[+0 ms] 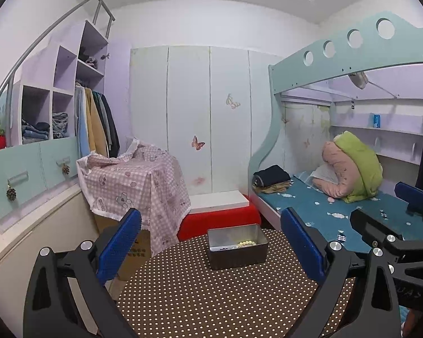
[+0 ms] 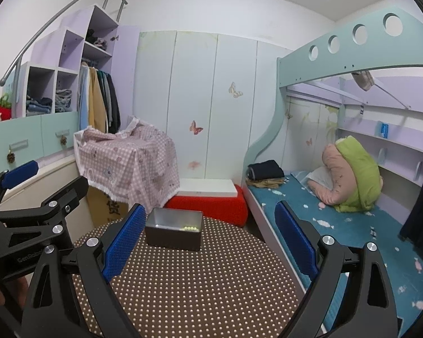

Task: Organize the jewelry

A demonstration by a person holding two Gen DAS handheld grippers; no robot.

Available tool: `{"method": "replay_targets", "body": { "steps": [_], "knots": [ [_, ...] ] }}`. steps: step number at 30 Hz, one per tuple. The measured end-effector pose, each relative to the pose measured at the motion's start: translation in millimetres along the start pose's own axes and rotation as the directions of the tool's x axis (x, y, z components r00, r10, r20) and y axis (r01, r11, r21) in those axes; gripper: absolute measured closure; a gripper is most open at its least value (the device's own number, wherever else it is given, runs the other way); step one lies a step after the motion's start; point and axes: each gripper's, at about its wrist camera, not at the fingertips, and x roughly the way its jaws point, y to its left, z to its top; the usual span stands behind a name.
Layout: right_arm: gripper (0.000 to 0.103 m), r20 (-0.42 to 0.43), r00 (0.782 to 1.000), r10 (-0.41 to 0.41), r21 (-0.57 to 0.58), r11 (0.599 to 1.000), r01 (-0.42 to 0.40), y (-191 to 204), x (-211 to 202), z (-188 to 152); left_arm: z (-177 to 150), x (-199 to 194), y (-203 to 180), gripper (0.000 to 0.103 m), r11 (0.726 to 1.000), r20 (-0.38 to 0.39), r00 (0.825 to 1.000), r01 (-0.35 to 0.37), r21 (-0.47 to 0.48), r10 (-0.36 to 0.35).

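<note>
On round polka-dot table point(image 1: 211, 295): metal tin point(image 1: 237, 246) at far edge, pale bead bracelet point(image 1: 246, 243) inside, dark item beside it. Left gripper point(image 1: 211, 242), right gripper point(image 2: 208, 242) fingers wide apart, empty, well short of tin. Advice: enter from above, clear rim, pinch beads gently.

Worktop point(image 1: 225, 295): brown cloth, regular cream dots. Tin point(image 1: 237, 256): grey metal, dark outside walls; pale cream-green bead string point(image 1: 246, 243) inside. Left tool point(image 1: 211, 250) and right tool point(image 2: 208, 245): black frames, blue textured pads. Draped cloth point(image 1: 132, 180): pink-white check with cartoon prints. Red stool point(image 1: 220, 221), white top. Bed sheet point(image 1: 324, 211): teal, candy print.
</note>
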Motion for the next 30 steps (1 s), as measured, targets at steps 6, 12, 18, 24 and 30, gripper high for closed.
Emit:
{"method": "replay_targets", "body": {
  "steps": [6, 12, 18, 24, 30],
  "knots": [
    [0.013, -0.006, 1.000, -0.001, -0.002, 1.000, 0.001, -0.6, 4.0, 0.0, -0.5, 3.2, 2.5, 0.007, 1.000, -0.004, 1.000, 0.007, -0.003, -0.007],
    [0.013, -0.007, 1.000, 0.002, 0.003, 1.000, -0.002, 0.1, 8.7, -0.5, -2.0, 4.4, 3.7, 0.007, 1.000, -0.004, 1.000, 0.004, 0.002, -0.004],
    [0.013, -0.006, 1.000, 0.004, 0.004, 1.000, -0.004, 0.4, 9.8, -0.5, -2.0, 4.6, 4.5, 0.007, 1.000, 0.002, 1.000, 0.002, 0.003, -0.002],
    [0.013, -0.005, 1.000, 0.005, 0.006, 1.000, -0.005, 3.4, 8.6, -1.3, -2.3, 4.7, 5.2, 0.007, 1.000, 0.002, 1.000, 0.001, 0.004, -0.001],
    [0.013, -0.006, 1.000, 0.003, 0.004, 1.000, -0.003, 6.4, 9.5, -1.8, -2.6, 4.5, 5.1, 0.007, 1.000, 0.001, 1.000, 0.002, 0.003, -0.002]
  ]
}}
